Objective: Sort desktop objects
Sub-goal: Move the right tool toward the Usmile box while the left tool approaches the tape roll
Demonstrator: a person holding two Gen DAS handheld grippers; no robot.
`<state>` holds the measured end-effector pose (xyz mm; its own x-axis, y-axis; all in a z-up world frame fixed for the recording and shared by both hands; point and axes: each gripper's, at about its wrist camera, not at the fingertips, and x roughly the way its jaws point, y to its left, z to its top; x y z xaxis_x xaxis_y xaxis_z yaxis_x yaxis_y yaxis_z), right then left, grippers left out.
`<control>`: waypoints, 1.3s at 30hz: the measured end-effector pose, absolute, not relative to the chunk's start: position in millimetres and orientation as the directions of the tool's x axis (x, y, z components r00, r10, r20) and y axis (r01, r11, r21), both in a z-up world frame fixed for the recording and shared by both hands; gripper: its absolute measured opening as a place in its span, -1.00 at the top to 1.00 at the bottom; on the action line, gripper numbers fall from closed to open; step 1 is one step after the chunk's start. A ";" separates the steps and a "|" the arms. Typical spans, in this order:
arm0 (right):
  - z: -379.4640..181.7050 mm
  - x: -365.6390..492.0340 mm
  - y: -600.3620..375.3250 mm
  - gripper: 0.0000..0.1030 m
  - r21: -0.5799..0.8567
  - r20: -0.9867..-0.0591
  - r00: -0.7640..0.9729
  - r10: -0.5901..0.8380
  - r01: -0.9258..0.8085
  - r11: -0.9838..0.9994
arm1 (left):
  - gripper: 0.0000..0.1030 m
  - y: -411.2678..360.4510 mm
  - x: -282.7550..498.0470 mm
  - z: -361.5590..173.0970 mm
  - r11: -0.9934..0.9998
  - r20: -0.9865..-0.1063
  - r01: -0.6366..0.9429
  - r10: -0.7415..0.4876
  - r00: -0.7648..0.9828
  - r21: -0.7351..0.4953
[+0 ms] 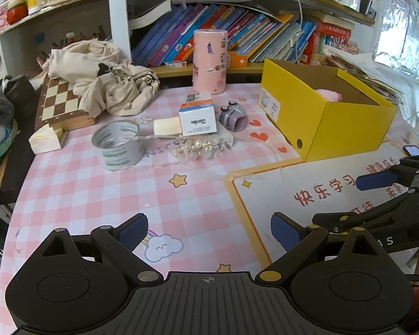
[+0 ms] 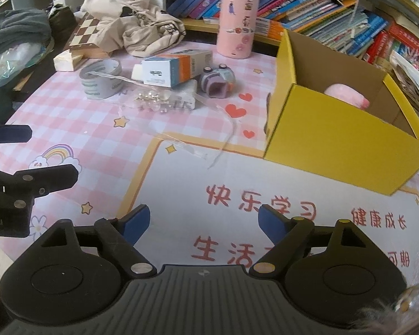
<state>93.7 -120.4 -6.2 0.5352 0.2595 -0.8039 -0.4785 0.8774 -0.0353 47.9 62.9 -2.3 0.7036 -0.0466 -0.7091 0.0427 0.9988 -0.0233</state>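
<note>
Both grippers, left [image 1: 209, 233] & right [image 2: 204, 223], apart, empty; pink item [image 2: 346, 96] half-hidden in yellow box [image 2: 335, 139].

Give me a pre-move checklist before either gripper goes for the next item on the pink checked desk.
1. Left gripper open and holding nothing: ok.
2. Right gripper open and holding nothing: ok.
3. Open yellow cardboard box has room: ok, only a pink soft item shows inside.
4. Grey roll of tape stands free: not ok, its loose clear strip trails across the desk.
5. White and orange carton lies flat: not ok, it rests on other things.
6. Pearl beads loose or bagged: cannot tell.
</note>
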 end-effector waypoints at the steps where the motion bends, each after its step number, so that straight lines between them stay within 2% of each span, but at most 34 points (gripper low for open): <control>1: -6.5 95.1 -118.5 -0.63 -0.036 -0.804 0.533 0.263 -0.485 0.874 | -0.87 64.1 49.2 -2.8 0.999 -0.710 0.037 -0.043 0.703 -0.025; 26: -9.2 168.8 -83.7 -0.63 0.007 -0.781 0.516 0.352 -0.556 0.831 | -0.87 100.2 93.5 -9.1 0.991 -0.716 -0.130 0.074 0.694 -0.024; 39: -5.3 196.3 -80.6 -0.63 0.032 -0.763 0.533 0.365 -0.532 0.846 | -0.87 104.4 120.0 -9.1 0.990 -0.702 -0.141 0.103 0.705 0.004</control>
